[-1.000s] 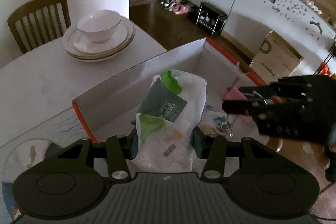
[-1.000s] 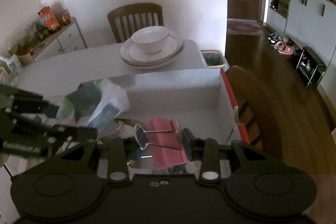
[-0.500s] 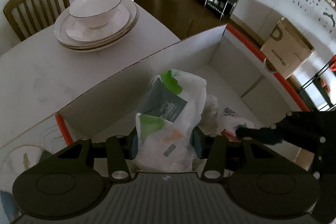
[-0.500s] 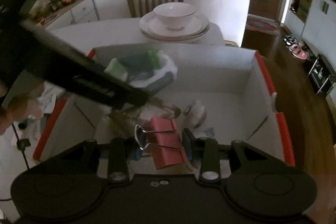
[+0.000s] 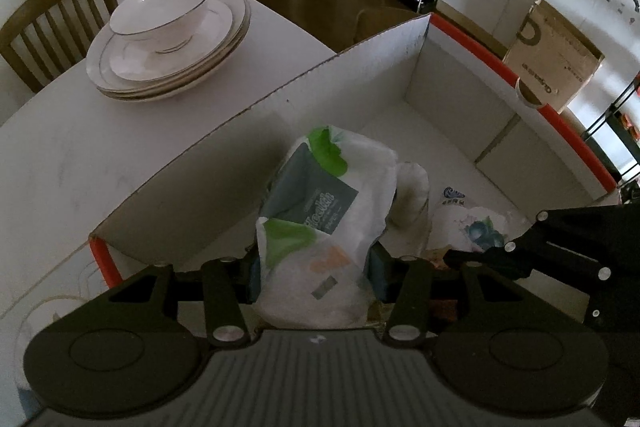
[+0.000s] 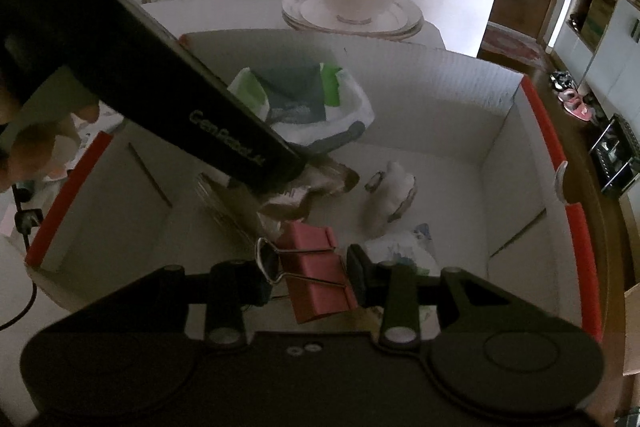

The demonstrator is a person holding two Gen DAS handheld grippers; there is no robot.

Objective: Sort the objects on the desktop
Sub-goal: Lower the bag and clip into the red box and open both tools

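Landmark: white cardboard box (image 5: 360, 75) with red rim, open top, on the table.

Left gripper (image 5: 314, 273): tissue pack (image 5: 320, 227) between the fingers, long axis running away from the gripper toward the box's far wall, tilted nose-down. Jaws just been opening, narrow gap; pack sits between the pads, contact looks slack but cannot tell for certain. Pack inside the box, near its left wall, low over the floor.

Right gripper (image 6: 310, 279): clamped on pink binder clip (image 6: 316, 275), wire handles splayed toward the left finger. Clip inside the box, over the near part of the floor, above crumpled wrappers (image 6: 308, 187).

Key relation: both items straight below their own fingers, inside the box walls. Left appears further along in release. Judged next: open fully, lift clear.
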